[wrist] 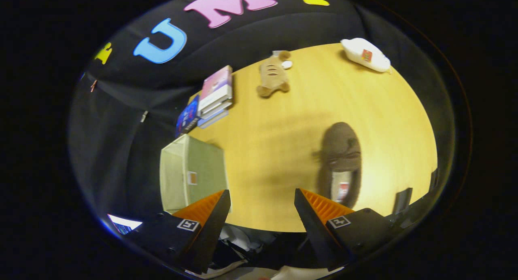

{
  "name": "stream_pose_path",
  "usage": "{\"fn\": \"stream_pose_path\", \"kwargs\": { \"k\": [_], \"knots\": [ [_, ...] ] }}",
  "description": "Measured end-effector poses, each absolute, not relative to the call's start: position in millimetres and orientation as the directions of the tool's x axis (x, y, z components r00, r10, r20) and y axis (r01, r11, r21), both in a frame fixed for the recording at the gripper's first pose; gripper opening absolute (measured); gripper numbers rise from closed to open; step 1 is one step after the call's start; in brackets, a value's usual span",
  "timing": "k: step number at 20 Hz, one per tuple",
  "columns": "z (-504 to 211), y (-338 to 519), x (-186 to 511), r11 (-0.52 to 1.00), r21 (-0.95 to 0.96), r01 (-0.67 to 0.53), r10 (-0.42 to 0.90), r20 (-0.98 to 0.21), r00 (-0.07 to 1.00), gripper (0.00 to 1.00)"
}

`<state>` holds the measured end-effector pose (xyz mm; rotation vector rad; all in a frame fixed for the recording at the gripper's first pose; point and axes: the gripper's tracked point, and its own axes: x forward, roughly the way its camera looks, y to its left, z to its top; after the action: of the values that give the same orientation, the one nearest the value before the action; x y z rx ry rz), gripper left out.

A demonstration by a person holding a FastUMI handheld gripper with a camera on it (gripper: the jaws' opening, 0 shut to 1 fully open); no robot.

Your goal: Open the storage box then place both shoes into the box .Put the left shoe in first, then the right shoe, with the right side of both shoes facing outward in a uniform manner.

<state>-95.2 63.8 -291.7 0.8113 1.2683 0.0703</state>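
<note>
My gripper hangs open above the near edge of a wooden table, with nothing between its fingers. A brown fuzzy shoe lies on the table just ahead of the right finger, its opening toward me. A pale fabric storage box stands at the table's left edge, just beyond the left finger; its inside looks bare.
A stack of books lies beyond the box at the table's far left. A tan plush toy rests at the far edge, and a white object with a red label lies at the far right corner.
</note>
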Motion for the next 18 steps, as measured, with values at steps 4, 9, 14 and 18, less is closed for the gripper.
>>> {"fn": "stream_pose_path", "kwargs": {
  "k": [4, 9, 14, 18],
  "knots": [
    [-348.4, 18.3, -135.8, 0.763, 0.472, 0.441, 0.391, -0.881, 0.267, 0.97],
    [-406.8, -15.8, -149.2, 0.817, 0.375, 0.438, 0.332, -0.927, 0.175, 0.93],
    [-446.0, -15.7, -147.2, 0.842, 0.339, 0.420, 0.315, -0.941, 0.127, 0.77],
    [-457.5, -13.1, -151.6, 0.840, 0.310, 0.446, 0.295, -0.950, 0.103, 0.35]
  ]
}}
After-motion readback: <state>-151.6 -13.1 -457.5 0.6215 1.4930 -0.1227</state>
